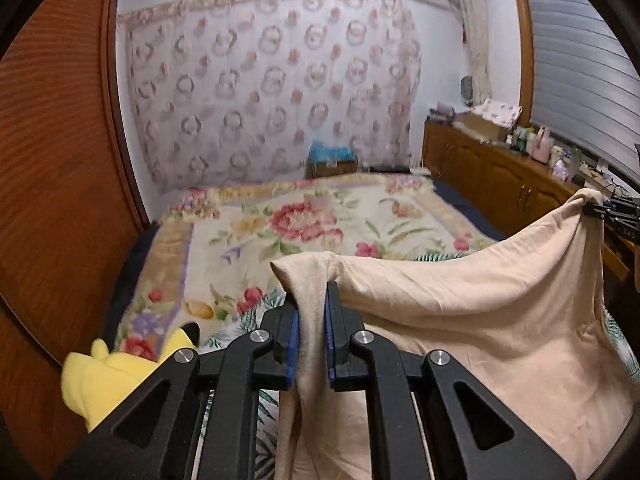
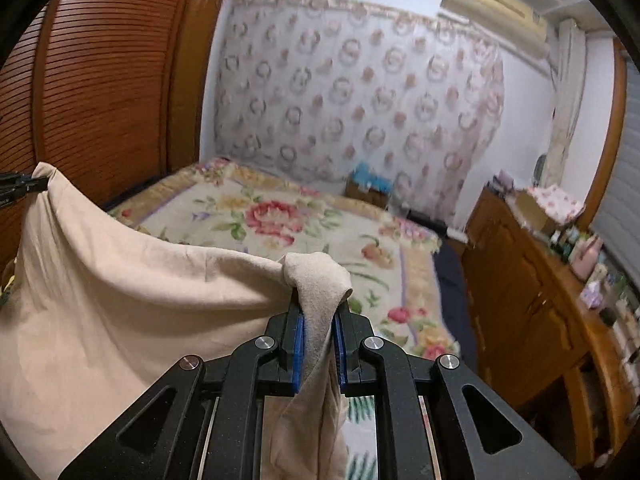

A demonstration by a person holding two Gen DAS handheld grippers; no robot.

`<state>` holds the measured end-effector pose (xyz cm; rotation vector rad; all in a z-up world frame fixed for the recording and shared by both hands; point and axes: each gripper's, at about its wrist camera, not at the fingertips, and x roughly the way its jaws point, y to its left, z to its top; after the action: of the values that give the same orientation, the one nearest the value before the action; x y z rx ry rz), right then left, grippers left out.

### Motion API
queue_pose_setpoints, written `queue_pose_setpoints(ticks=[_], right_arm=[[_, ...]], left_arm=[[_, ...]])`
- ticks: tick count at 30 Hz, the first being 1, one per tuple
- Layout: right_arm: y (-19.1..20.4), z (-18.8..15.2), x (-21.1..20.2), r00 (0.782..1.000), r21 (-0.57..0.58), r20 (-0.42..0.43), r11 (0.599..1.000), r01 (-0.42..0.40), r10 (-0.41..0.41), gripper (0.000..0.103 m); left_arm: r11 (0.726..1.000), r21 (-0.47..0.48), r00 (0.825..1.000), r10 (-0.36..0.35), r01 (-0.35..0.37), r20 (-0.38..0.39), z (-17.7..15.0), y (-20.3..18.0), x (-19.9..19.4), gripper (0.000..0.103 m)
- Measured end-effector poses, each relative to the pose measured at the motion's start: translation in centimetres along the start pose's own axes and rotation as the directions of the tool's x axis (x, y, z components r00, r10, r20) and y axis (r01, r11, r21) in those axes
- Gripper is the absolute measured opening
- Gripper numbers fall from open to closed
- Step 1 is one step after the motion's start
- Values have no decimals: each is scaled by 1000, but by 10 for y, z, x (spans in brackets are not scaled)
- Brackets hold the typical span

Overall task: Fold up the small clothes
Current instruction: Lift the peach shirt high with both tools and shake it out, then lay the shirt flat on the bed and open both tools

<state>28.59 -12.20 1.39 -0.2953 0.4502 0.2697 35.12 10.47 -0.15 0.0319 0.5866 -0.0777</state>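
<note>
A beige garment (image 1: 480,312) hangs spread in the air between my two grippers, above the floral bed. My left gripper (image 1: 311,300) is shut on one top corner of it; the cloth bunches between the blue pads and drapes down. My right gripper (image 2: 320,312) is shut on the other top corner of the same garment (image 2: 120,300). The right gripper also shows at the right edge of the left wrist view (image 1: 600,210), and the left gripper at the left edge of the right wrist view (image 2: 28,186). The garment's lower part is hidden below both views.
The bed (image 1: 280,232) carries a floral blanket. A yellow plush toy (image 1: 108,376) lies at its near left. A wooden wardrobe (image 1: 52,200) stands on the left, a wooden dresser (image 2: 532,312) with several items on the right. A box (image 1: 332,160) sits beyond the bed.
</note>
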Motion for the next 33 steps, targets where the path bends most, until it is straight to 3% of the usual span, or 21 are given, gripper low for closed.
queue_pose_setpoints(ticks=[5, 8, 11, 14, 16, 18, 27, 33], right_arm=[[-7, 16, 47, 998, -6, -58, 1000, -9, 8, 12], [-17, 36, 57, 996, 2, -86, 1000, -3, 3, 12], [-23, 52, 55, 992, 31, -124, 1000, 0, 4, 14], [-28, 58, 49, 989, 56, -151, 998, 10, -1, 37], [-30, 58, 40, 990, 79, -140, 997, 0, 11, 47], [-32, 53, 30, 991, 103, -131, 995, -15, 29, 56], [-6, -6, -28, 973, 151, -174, 980, -126, 152, 57], [-6, -31, -52, 962, 193, -202, 970, -146, 185, 57]], left_arm=[[1000, 9, 998, -7, 7, -61, -3, -1, 33, 11], [1000, 24, 997, -11, 13, -81, -2, 0, 40, 20], [999, 35, 996, -27, 30, -84, 1, 2, 35, 40], [998, 45, 996, -46, 50, -83, -2, 4, 20, 56], [997, 49, 994, -58, 63, -89, -13, 4, 5, 76], [996, 58, 993, -59, 65, -103, -29, 2, -12, 78], [997, 50, 981, -54, 64, -188, -109, -3, -63, 78], [998, 26, 972, -50, 57, -230, -137, -6, -75, 78]])
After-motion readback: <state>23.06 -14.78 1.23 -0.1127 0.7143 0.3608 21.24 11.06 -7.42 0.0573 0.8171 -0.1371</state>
